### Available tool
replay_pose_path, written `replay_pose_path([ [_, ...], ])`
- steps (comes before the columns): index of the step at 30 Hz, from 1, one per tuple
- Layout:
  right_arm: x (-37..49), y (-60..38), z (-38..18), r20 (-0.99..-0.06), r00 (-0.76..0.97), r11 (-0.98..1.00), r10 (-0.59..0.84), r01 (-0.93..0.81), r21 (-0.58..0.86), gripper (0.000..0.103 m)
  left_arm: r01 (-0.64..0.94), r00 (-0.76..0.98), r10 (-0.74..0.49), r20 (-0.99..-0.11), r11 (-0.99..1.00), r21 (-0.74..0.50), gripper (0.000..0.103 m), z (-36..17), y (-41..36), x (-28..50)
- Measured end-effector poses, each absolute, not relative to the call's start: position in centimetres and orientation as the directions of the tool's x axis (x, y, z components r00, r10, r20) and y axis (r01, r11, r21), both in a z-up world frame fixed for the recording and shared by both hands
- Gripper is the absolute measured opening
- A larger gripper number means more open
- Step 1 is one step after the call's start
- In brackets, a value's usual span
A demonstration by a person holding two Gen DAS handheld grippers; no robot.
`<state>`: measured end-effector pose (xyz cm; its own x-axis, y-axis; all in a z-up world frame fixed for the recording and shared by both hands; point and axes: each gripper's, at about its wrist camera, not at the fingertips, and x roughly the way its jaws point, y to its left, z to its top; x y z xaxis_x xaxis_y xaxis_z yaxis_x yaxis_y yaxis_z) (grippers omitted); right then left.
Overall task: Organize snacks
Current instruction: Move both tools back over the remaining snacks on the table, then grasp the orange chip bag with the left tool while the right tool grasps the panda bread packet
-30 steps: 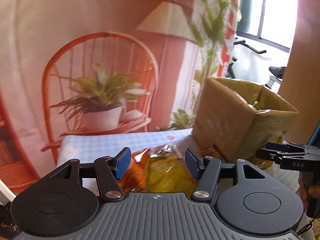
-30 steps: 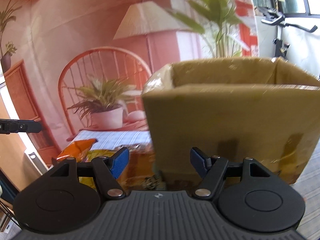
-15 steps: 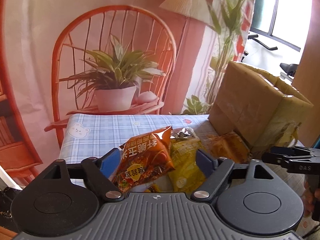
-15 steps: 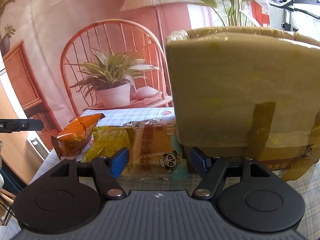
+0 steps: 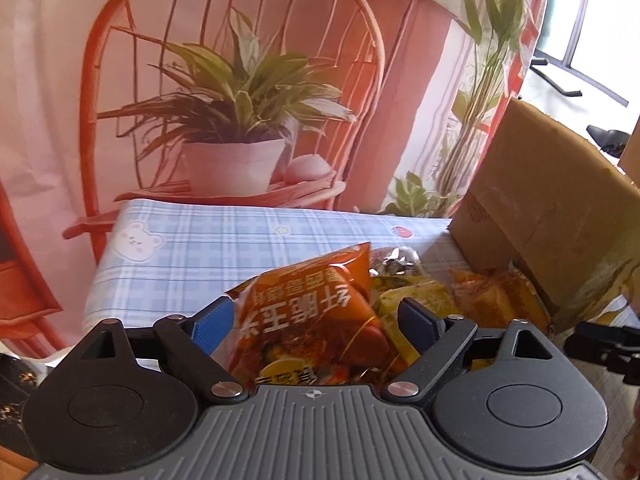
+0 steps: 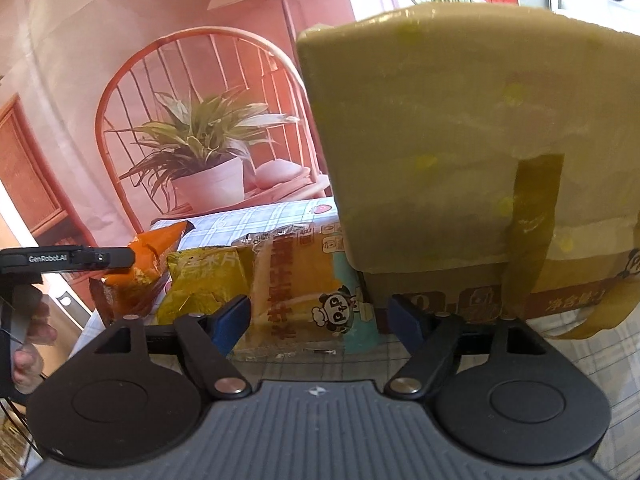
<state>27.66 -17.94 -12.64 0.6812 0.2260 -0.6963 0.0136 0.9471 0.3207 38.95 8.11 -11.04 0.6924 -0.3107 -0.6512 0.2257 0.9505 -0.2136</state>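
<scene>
The left gripper (image 5: 316,322) is standing with its jaws spread wide, and the orange snack bag (image 5: 316,320) is sitting between the blue pads at lower centre of the left wrist view; neither pad appears to be pressing it. In the right wrist view that bag (image 6: 140,268) is showing at middle left, beside the left tool's black arm. The right gripper (image 6: 320,318) is likewise gaping and holding nothing, its pads framing the clear-wrapped panda packet (image 6: 304,292) lying at centre frame on the checked tablecloth (image 5: 224,240).

Between the two lies the yellow chip bag (image 6: 208,280), partly tucked under its neighbours. The cardboard box (image 6: 460,140) is filling the upper right of the right wrist view, its wall touching the panda packet's far edge; it is likely where the snacks are going.

These bags are probably light, puffed with air, crinkly and slick, with brittle contents. Pinching the flat sealed edge or a bag's narrow middle gently would likely hold best; a hard squeeze risks crushing chips or letting the film slide out.
</scene>
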Motion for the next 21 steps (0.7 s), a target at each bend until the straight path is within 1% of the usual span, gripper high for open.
replay_pose_path([
  [2,27.9,-17.8,-12.8,-0.697,0.68,0.945,0.225,0.021,0.326,0.089,0.243,0.687,-0.333,-0.646,0.943,-0.228,0.091,-11.1,7.9,38.9],
  [4,28.1,-17.5,-13.0,-0.697,0.685,0.949,0.214,0.025,0.316,0.095,0.259,0.68,-0.339,-0.65,0.941,-0.219,0.091,-11.3,7.6,38.7],
  [7,28.9,-16.9,-13.4,-0.704,0.677,0.949,0.214,0.026,0.313,0.096,0.259,0.678,-0.322,-0.661,0.946,-0.194,0.091,-11.8,7.6,38.8],
  [12,30.2,-15.6,-14.1,-0.717,0.668,0.953,0.197,0.04,0.299,0.097,0.245,0.675,-0.333,-0.659,0.943,-0.225,0.091,-12.2,8.2,38.9],
  [16,31.1,-14.3,-14.8,-0.743,0.657,0.968,0.131,0.077,0.239,0.097,0.242,0.677,-0.328,-0.659,0.945,-0.222,0.091,-12.3,8.4,39.0],
  [21,31.6,-13.4,-15.5,-0.749,0.657,0.973,0.084,0.107,0.203,0.097,0.24,0.676,-0.334,-0.657,0.943,-0.232,0.091,-12.4,8.3,39.0],
])
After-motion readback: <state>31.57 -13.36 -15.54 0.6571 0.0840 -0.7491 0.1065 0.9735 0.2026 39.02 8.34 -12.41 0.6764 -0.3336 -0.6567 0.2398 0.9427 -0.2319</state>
